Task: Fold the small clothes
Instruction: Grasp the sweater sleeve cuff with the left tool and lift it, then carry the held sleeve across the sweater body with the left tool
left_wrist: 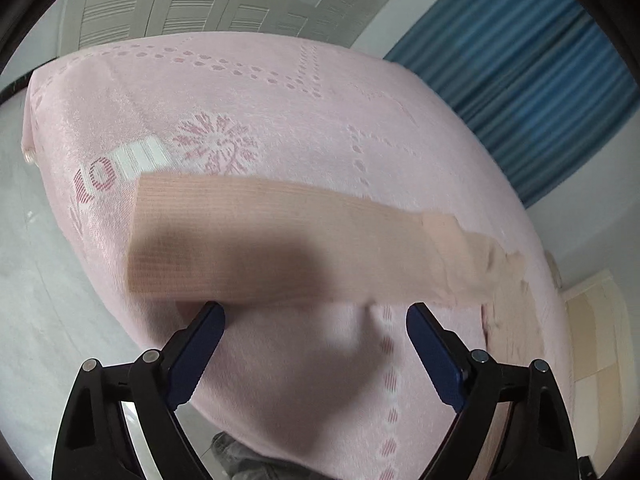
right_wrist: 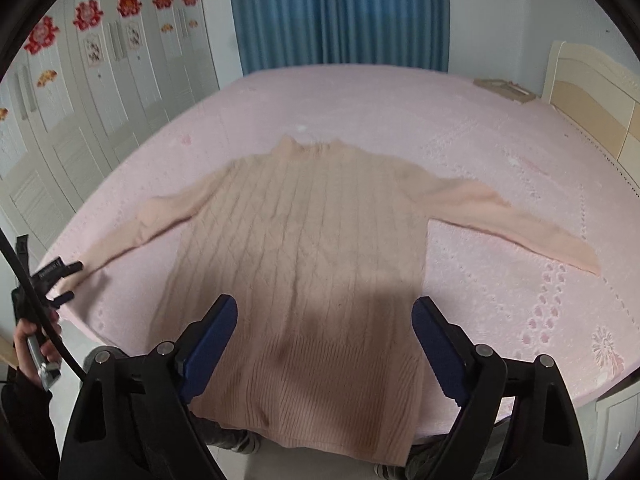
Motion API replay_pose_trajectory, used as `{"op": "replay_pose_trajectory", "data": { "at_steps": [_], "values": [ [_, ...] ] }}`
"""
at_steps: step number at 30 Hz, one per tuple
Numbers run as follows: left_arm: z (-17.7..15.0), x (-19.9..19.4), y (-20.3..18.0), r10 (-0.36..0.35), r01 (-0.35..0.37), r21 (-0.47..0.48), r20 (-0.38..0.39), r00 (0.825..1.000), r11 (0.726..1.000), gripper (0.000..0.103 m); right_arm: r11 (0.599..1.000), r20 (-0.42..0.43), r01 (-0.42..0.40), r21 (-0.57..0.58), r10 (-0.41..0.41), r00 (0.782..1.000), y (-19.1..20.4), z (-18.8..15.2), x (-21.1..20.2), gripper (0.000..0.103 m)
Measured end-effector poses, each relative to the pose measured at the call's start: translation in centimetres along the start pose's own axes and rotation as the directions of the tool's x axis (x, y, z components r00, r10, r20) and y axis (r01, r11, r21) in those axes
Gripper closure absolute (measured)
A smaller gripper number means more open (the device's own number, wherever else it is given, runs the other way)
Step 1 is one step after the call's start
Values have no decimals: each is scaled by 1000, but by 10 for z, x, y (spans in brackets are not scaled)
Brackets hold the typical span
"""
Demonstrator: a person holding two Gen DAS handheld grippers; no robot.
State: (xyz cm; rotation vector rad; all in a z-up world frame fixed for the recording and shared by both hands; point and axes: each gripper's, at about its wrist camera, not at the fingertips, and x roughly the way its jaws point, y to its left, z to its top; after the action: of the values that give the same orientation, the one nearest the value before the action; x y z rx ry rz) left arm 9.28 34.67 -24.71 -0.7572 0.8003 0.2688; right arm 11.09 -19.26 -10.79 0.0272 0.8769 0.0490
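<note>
Peach-pink cable-knit sweater (right_wrist: 304, 248) is laid flat, front up, on a wide bed covered by a pale pink patterned bedspread (right_wrist: 460, 128); its ribbed hem is draped over the near edge and both sleeves are spread outward. A blue pleated curtain (right_wrist: 340, 12) and white louvred wardrobe doors (right_wrist: 80, 120) with red paper flowers are seen behind the bed. The right gripper (right_wrist: 325, 330) is held above the lower body of the sweater, its blue-padded jaws set wide apart with nothing pinched. The left gripper (left_wrist: 315, 334) is held at the cuff end of the left sleeve (left_wrist: 280, 240), which is stretched across the bed's corner; its jaws are likewise spread wide, the fabric not clamped.
</note>
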Motion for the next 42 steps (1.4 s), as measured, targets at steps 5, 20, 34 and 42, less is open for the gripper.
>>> {"op": "replay_pose_trajectory", "data": {
  "at_steps": [5,20,34,42],
  "values": [
    [14,10,2,7,-6,-27,54,999,1000,15,1000,-15,-7,2,7,1000,10,8,18,15],
    [44,-19,-68,203,-232,136,198,959,963,92,994,65,-63,85,58,996,-38,11,55,15],
    [-36,14,-381,-58,-47,580,162,985,813,92,992,127,36,123,-52,991,-122,-20,71,15],
    [-158,90,-499,-107,100,690,-33,994,717,92,985,75,-19,173,6,997,-143,-21,79,15]
  ]
}}
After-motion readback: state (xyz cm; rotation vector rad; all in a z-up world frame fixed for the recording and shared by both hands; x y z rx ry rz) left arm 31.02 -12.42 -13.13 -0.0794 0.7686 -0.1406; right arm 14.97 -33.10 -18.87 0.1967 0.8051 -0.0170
